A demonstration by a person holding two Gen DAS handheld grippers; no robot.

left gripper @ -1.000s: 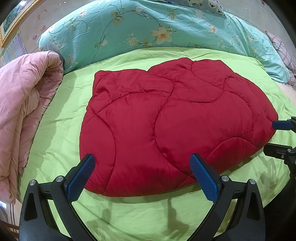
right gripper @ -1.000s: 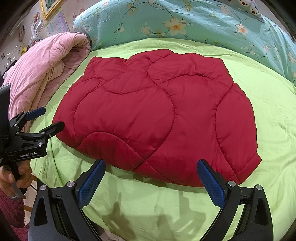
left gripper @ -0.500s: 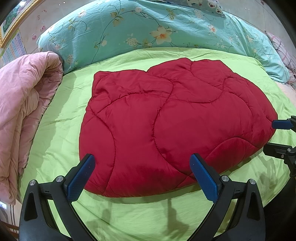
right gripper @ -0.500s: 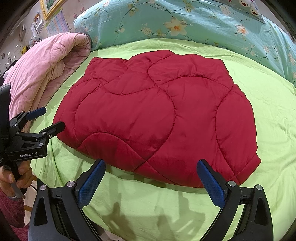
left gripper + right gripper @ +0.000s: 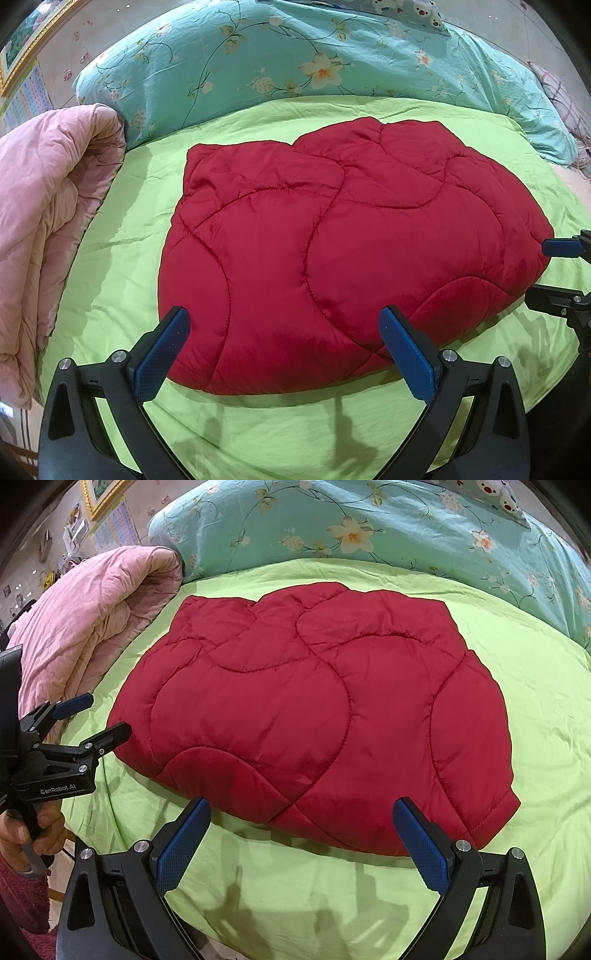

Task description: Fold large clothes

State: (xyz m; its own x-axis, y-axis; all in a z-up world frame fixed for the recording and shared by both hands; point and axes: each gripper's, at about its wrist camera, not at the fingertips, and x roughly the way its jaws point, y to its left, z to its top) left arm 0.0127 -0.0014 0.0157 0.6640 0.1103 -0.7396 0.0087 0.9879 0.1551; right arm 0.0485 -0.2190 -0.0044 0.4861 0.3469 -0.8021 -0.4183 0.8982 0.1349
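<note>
A red quilted jacket [image 5: 340, 251] lies folded into a compact puffy bundle in the middle of the lime-green bed sheet [image 5: 122, 236]; it also shows in the right wrist view [image 5: 317, 709]. My left gripper [image 5: 284, 350] is open and empty, hovering above the bundle's near edge. My right gripper [image 5: 301, 836] is open and empty, just in front of the bundle's near edge. The left gripper also shows at the left of the right wrist view [image 5: 94, 718], open beside the bundle's left corner. The right gripper shows at the right edge of the left wrist view [image 5: 550, 269], open.
A rolled pink quilt [image 5: 48, 221] lies along the left side of the bed. A teal floral duvet [image 5: 314, 62] is piled along the far side. The bed's near edge runs just under both grippers.
</note>
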